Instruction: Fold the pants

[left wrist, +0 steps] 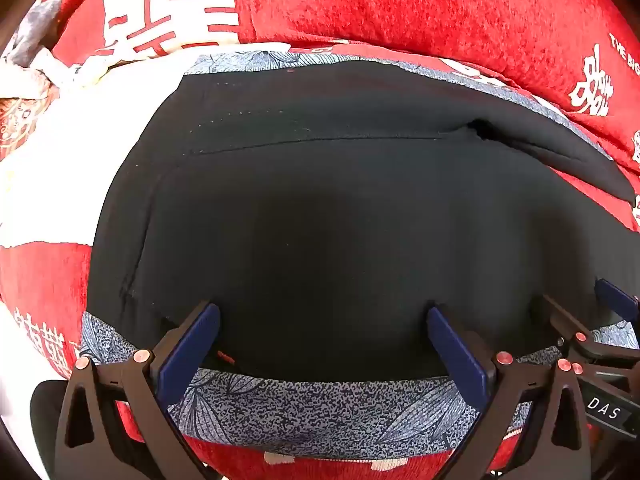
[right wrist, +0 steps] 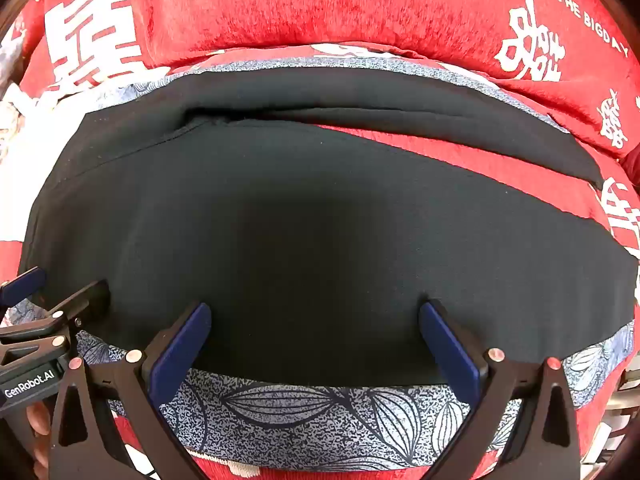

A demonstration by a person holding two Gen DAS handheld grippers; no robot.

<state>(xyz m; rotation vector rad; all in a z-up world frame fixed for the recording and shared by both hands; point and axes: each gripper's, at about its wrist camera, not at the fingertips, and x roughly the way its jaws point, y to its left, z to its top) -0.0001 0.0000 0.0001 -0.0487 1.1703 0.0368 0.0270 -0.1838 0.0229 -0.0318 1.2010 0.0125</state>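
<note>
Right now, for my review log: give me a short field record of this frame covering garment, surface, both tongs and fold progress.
garment: black pants, spread flat, legs parted toward the right
underlay: blue-grey leaf-print cloth, showing along the pants' near and far edges
surface: red blanket with white characters
left tongs: open, over the pants' near edge, gripping nothing
right tongs: open, over the near edge, gripping nothing
fold progress: no fold visible yet
</note>
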